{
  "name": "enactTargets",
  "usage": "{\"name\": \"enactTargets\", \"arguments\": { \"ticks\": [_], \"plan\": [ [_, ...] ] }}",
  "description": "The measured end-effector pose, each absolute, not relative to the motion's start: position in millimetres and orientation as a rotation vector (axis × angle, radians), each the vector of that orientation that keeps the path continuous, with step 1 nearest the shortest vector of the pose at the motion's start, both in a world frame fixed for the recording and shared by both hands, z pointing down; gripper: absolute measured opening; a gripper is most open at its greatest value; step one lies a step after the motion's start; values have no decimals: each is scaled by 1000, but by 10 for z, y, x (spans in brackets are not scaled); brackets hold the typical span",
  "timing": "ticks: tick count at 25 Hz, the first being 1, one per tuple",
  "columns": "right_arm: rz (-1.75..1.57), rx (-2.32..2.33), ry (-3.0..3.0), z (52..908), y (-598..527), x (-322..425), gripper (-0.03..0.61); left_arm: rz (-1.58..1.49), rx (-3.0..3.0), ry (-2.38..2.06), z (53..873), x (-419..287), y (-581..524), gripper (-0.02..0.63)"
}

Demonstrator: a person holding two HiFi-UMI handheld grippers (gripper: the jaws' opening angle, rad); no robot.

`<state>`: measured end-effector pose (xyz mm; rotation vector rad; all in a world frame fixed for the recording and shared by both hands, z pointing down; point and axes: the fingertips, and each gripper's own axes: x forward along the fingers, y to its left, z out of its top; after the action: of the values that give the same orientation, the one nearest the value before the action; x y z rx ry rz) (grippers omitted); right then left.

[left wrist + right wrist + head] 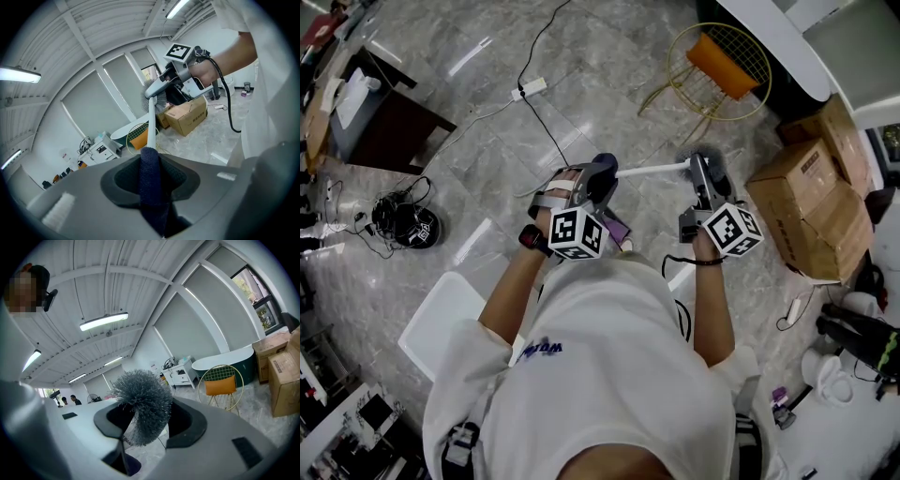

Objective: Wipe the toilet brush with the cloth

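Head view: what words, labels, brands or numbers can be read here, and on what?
Blue print on the sleeve of the white shirt: blurred, unreadable.
Dark print on the cardboard box: too small to read.
Marker cubes: black-and-white square patterns, no letters.
Nothing can be quoted.

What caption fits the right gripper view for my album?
Right gripper holding the toilet brush by its grey bristly head.

The person is wearing a white T-shirt (609, 375) with blue sleeve lettering (542, 349) and a dark wristband (532, 238); the left gripper (605, 172) and right gripper (704, 169) are bearing white cubes (578, 232) with black markers.
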<state>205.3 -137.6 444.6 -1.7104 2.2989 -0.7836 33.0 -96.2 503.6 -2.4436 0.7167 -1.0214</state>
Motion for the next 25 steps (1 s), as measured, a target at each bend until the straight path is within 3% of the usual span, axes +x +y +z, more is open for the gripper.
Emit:
{"name": "enactTargets", "arguments": {
  "ticks": [25],
  "plan": [
    [-807,-1711,2311,4514,-1456,2155,206,-1051,-2456,735,5156,216,-936,106]
  ]
}}
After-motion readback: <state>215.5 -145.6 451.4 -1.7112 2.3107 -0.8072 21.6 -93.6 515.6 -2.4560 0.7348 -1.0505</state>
